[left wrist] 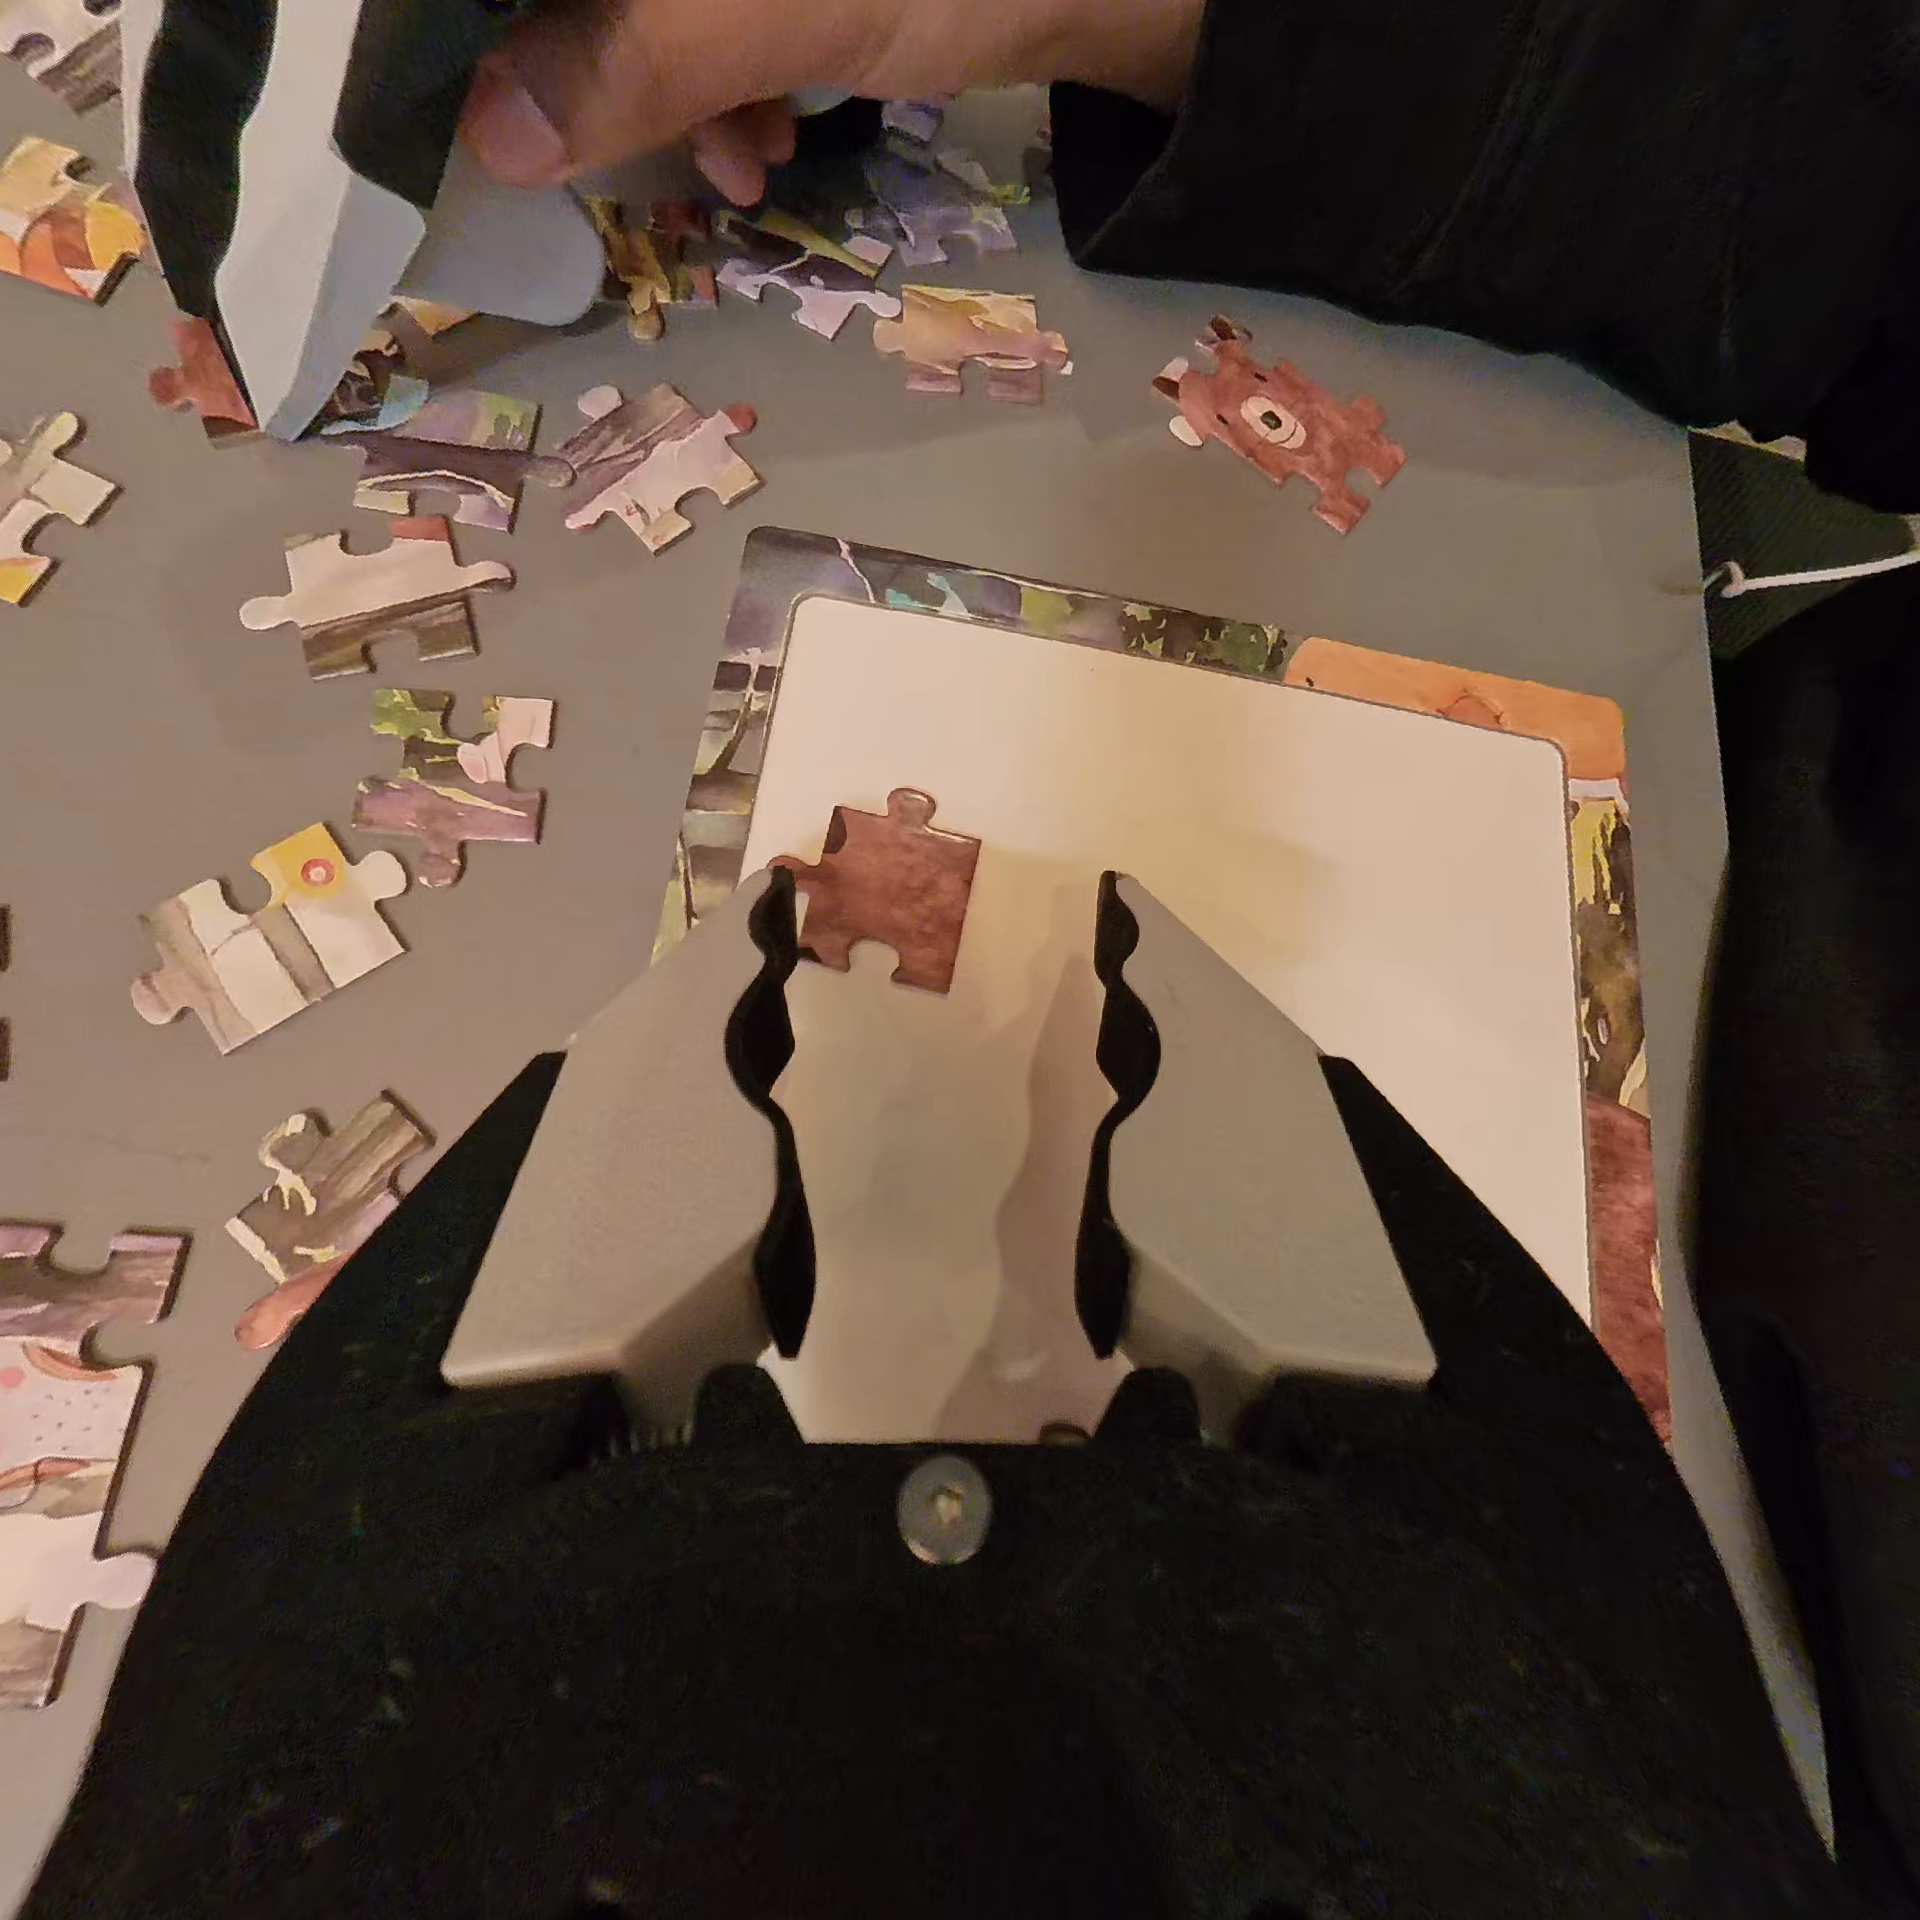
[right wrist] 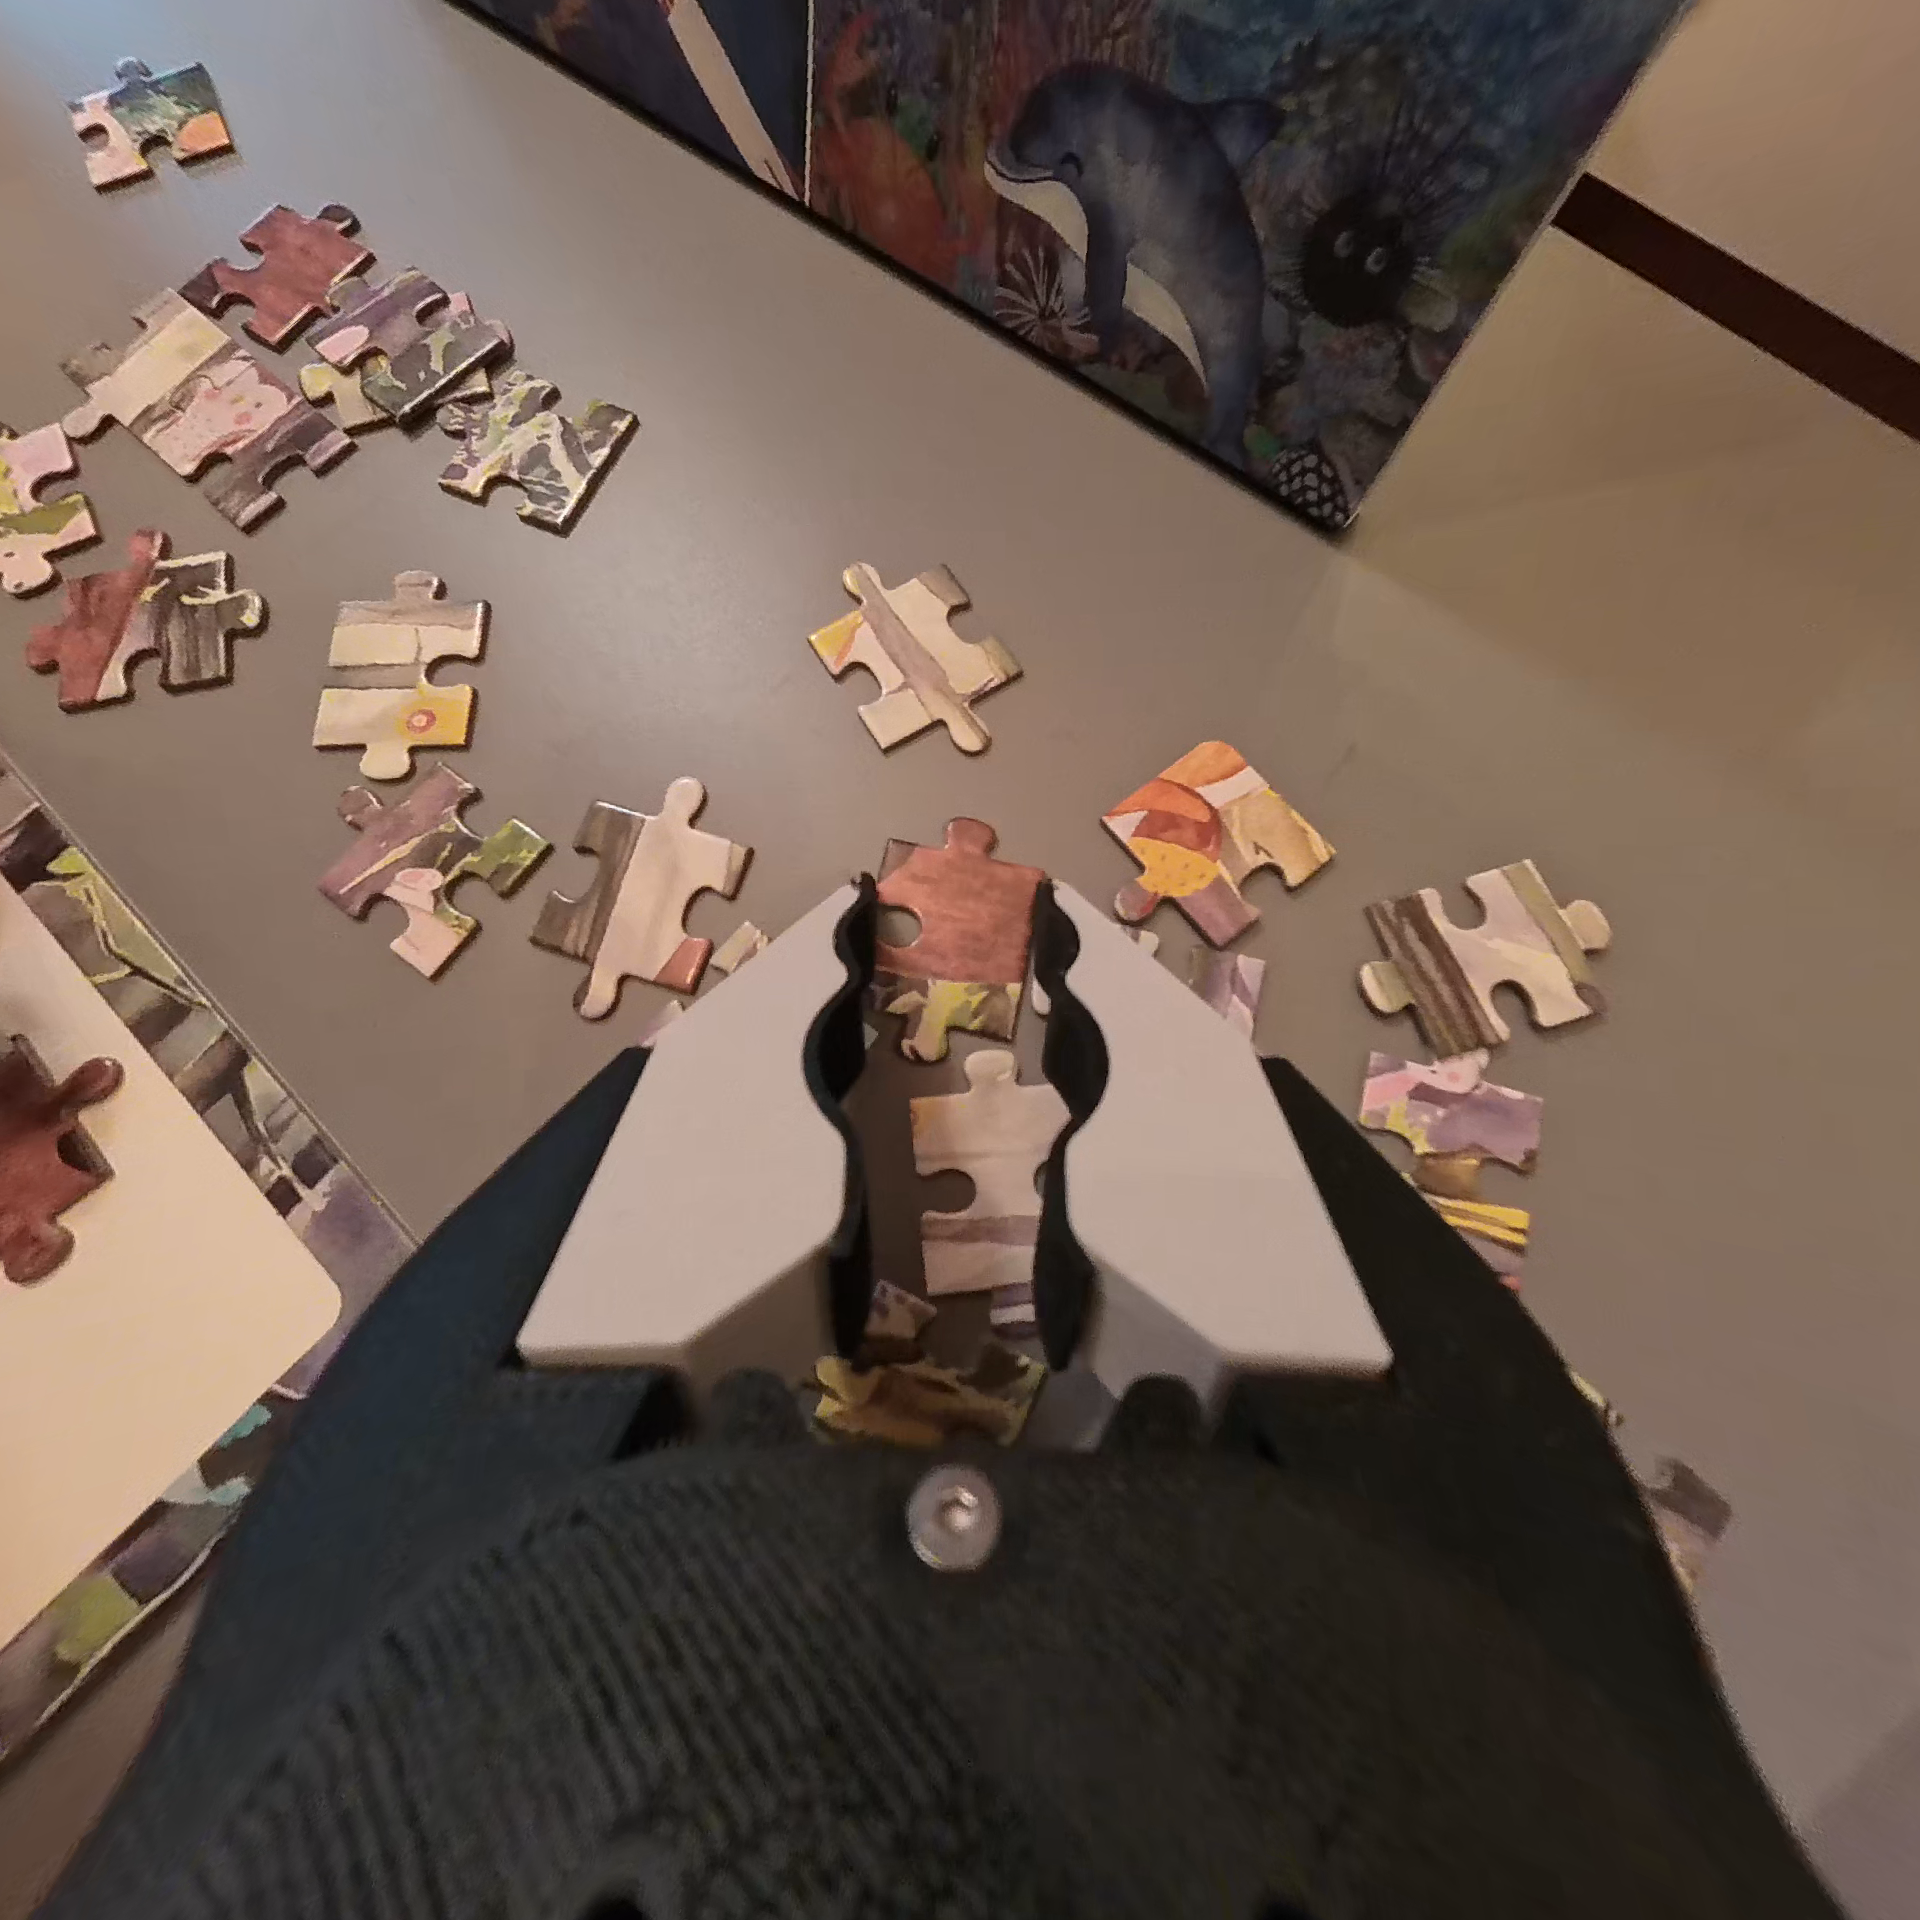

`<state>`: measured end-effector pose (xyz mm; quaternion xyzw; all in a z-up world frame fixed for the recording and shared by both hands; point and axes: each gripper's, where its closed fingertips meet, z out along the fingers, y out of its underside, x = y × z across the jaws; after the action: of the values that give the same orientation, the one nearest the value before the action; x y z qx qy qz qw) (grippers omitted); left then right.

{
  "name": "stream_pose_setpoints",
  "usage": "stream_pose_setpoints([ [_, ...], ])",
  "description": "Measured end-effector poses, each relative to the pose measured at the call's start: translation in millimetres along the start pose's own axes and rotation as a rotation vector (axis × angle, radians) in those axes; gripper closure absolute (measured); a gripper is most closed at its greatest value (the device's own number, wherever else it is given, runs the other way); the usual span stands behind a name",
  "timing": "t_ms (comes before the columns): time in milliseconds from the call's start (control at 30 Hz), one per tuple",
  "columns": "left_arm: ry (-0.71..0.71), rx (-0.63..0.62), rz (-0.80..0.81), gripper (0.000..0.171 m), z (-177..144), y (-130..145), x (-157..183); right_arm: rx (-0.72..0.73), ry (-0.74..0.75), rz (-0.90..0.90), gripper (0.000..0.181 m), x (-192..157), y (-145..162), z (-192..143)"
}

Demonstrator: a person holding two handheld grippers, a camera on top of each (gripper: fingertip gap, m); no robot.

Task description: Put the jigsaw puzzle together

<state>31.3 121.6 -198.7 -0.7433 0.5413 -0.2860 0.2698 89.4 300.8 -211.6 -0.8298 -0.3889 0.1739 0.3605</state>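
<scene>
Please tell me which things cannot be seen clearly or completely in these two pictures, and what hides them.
- Left wrist view: the left gripper covers the near part of the tray.
- Left wrist view: a hand and the right gripper hide several far pieces.
- Right wrist view: whether the right gripper actually grips the brown piece; its fingers hide the edges.
- Right wrist view: the box is cut off by the top edge.

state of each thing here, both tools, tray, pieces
left tool: open, over the tray, holding nothing
right tool: shut on brown piece
puzzle tray: nearly bare, one plain brown piece lying flat in it
loose pieces: scattered face up on grey table
</scene>
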Motion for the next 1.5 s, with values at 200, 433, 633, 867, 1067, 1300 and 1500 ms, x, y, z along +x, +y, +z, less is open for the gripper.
stream_pose_setpoints([
  [200,-0.028,0.026,-0.002,0.115,-4,-3,-4,0.071,-0.029,0.025,0.153,-3,-13,-13],
  [433,-0.073,0.01,0.03,0.115,0,0,-9,0.231,-0.159,0.098,0.153,-43,-37,-63],
  [633,-0.097,-0.043,0.064,0.117,8,7,-11,0.203,-0.208,0.131,0.153,-106,-8,-81],
  [867,-0.073,-0.071,0.097,0.138,10,10,-2,0.082,-0.225,0.197,0.153,-141,38,-71],
  [1067,-0.072,-0.099,0.105,0.141,2,19,9,0.085,-0.24,0.246,0.153,-154,43,-71],
  [1300,-0.109,-0.102,0.087,0.141,-13,37,22,0.054,-0.201,0.215,0.149,-182,44,-57],
  [1500,-0.127,-0.08,0.086,0.14,-17,41,22,0.095,-0.197,0.131,0.137,-183,33,-70],
])
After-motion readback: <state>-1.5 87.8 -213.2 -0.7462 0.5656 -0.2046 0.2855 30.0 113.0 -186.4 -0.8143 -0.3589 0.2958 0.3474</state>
